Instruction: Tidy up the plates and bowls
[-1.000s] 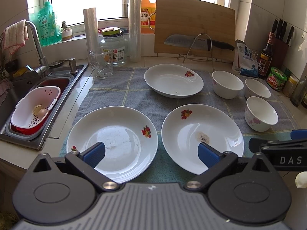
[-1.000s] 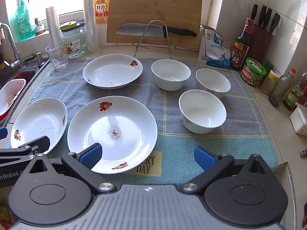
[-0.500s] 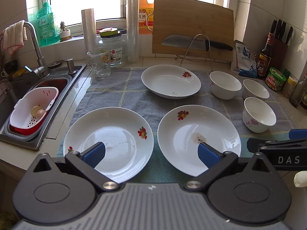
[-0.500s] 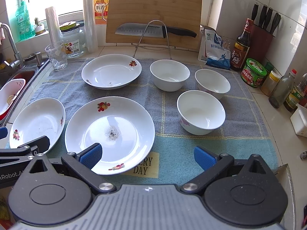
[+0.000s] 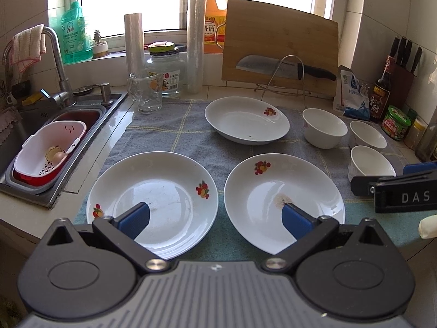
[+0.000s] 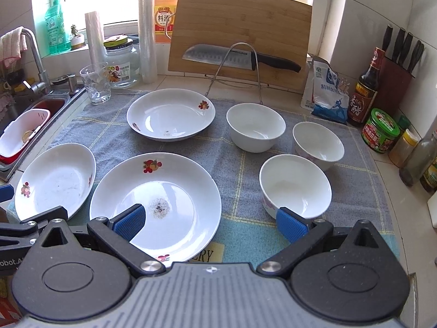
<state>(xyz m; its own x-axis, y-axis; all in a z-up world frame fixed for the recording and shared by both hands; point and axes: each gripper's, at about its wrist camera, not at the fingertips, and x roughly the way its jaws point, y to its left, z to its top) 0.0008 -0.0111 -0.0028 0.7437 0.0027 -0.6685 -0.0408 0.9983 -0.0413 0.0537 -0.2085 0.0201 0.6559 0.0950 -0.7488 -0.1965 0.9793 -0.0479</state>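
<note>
Three white plates with fruit prints lie on a grey towel (image 5: 174, 139): a near-left plate (image 5: 155, 194), a near-middle plate (image 5: 284, 194) with a crumb stain, and a far plate (image 5: 245, 123). To the right stand three white bowls (image 6: 295, 183) (image 6: 255, 125) (image 6: 318, 142). My left gripper (image 5: 215, 218) hangs open over the gap between the two near plates. Also open, my right gripper (image 6: 210, 222) hovers between the stained plate (image 6: 155, 199) and the nearest bowl. Neither holds anything.
A sink (image 5: 35, 125) with a white strainer basket lies at the left. At the back stand a glass mug (image 5: 146, 95), a jar, rolls of film, a cutting board (image 5: 278, 46) and a knife on a wire rack. Bottles, a green-lidded jar and a knife block crowd the right.
Both grippers have edged forward and lower toward the dishes, so plates and bowls look slightly nearer. Nothing was grasped or moved.
</note>
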